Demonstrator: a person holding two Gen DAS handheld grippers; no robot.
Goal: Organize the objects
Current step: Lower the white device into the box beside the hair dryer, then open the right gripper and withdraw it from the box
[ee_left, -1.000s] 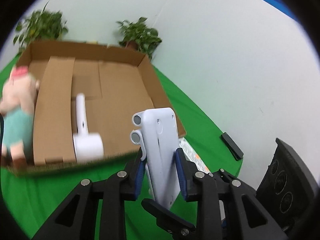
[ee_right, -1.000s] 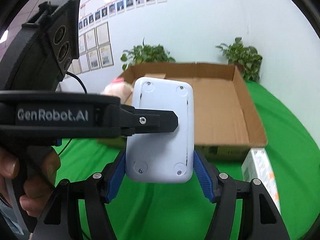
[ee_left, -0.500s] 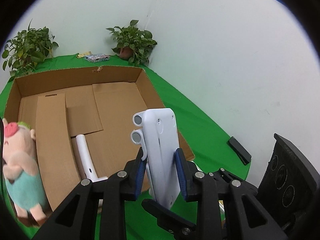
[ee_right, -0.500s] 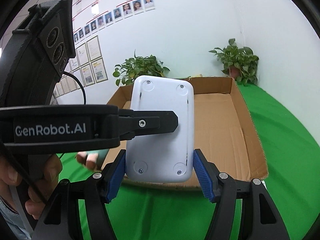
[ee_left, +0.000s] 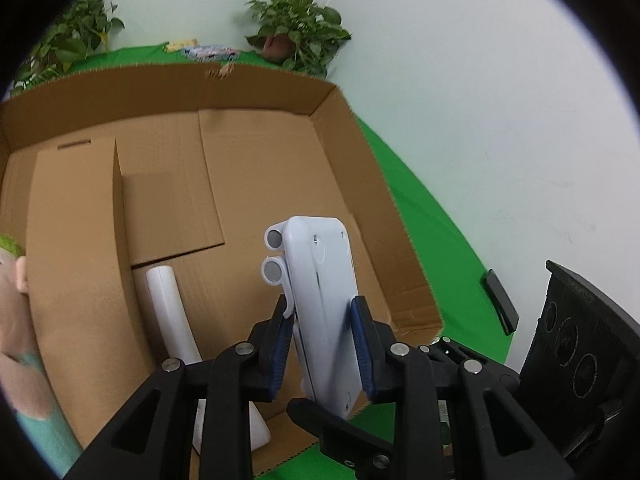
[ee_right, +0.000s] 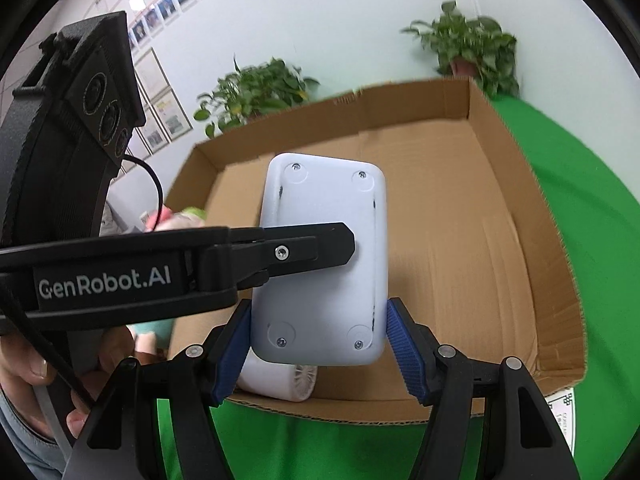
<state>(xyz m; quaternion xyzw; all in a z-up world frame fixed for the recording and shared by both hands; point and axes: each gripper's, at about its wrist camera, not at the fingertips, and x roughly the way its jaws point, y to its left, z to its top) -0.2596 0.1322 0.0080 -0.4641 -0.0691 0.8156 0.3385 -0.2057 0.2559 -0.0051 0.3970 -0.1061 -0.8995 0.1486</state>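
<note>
Left gripper (ee_left: 322, 332) pinching the white plastic device (ee_left: 320, 300); right gripper (ee_right: 320, 336) fingers flanking it, contact hard to tell. Held above the cardboard box (ee_right: 552, 280). If released early, likely to land on the white handheld fan (ee_left: 172, 316) beneath the fingers.
</note>
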